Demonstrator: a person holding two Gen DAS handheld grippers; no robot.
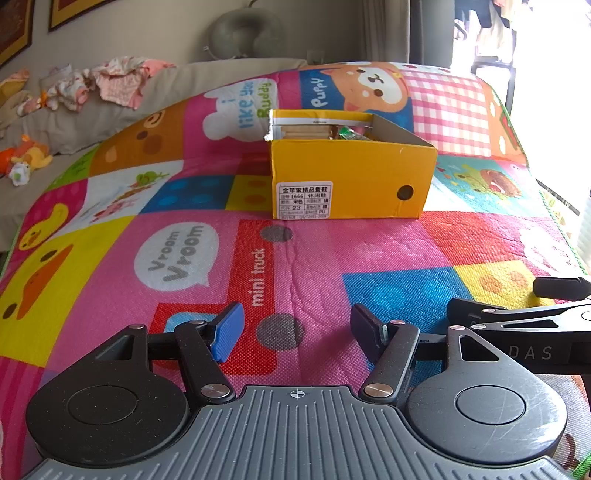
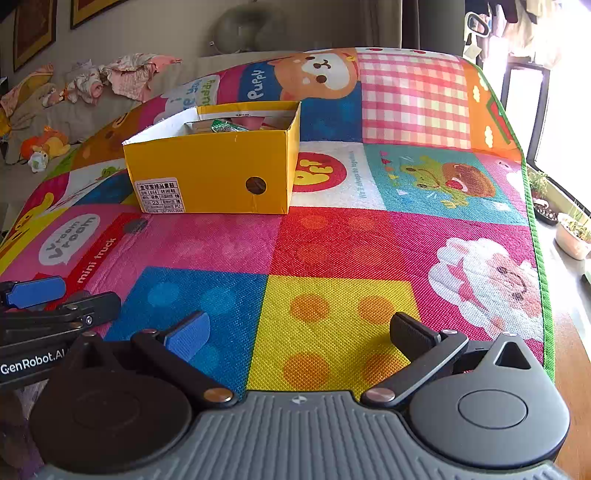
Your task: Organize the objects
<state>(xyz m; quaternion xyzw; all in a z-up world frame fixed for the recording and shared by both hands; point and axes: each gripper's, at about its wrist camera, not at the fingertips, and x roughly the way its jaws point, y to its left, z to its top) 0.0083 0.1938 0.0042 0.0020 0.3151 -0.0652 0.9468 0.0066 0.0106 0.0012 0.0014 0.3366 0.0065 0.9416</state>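
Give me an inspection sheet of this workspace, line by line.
Surface: colourful cartoon-print play mat, bare in front of both grippers.
Job's things: open yellow cardboard shoebox upright on the mat, holding packaged items.
Clutter: crumpled pink clothes and soft toys on the grey sofa behind the mat.
Grippers: left gripper open, empty; right gripper open, empty.
Cables: nothing seen.
Surroundings: framed pictures, bright window, potted plants.
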